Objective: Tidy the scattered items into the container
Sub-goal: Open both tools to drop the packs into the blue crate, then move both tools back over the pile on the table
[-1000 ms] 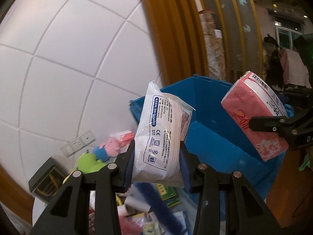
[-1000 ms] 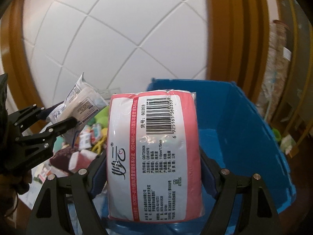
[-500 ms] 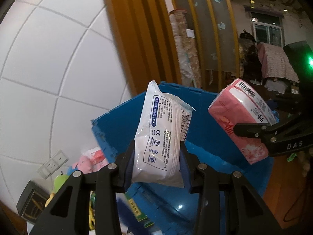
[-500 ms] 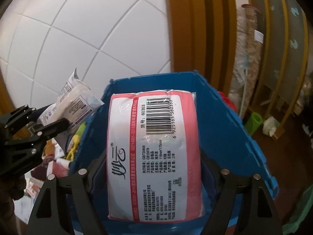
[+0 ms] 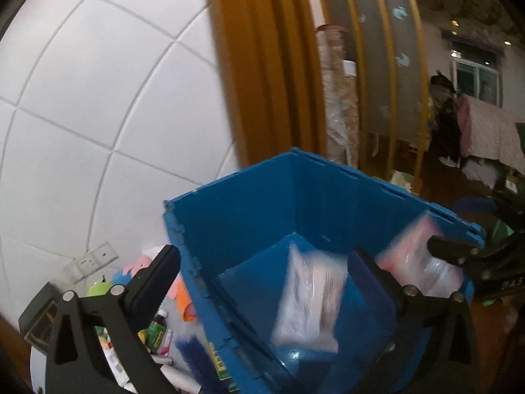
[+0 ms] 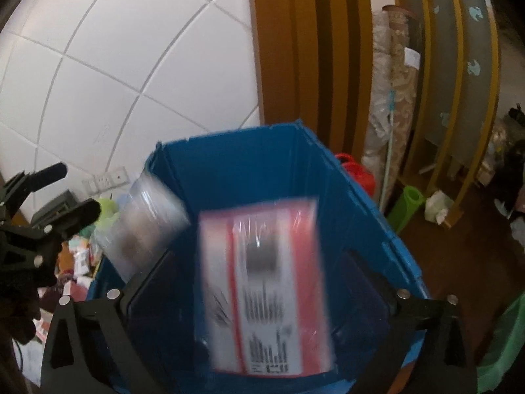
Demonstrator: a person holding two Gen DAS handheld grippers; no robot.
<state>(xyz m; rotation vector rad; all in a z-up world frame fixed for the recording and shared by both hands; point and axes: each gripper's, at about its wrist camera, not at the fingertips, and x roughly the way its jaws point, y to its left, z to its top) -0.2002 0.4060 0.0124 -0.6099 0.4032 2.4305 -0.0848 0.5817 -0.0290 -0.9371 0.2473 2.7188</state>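
Observation:
A blue plastic crate (image 5: 249,210) (image 6: 249,170) stands in front of both grippers. My left gripper (image 5: 265,272) is open above the crate's near left wall; a white wipes packet (image 5: 308,298), blurred, is falling between its fingers into the crate. It also shows in the right wrist view (image 6: 147,223). My right gripper (image 6: 259,282) is open above the crate; a pink tissue pack (image 6: 265,282) with a barcode label, blurred, is dropping inside. It shows in the left wrist view (image 5: 423,262) too.
Scattered items lie left of the crate: plush toys (image 5: 137,269), small bottles and boxes (image 5: 157,331). A white tiled wall (image 5: 98,98) with a socket (image 5: 90,259) stands behind. Wooden posts (image 6: 295,49) and a green roll (image 6: 407,207) are on the right.
Both grippers have opened. The white packet and the pink pack have left the fingers and are falling into the blue crate, which now sits closer and lower in both views.

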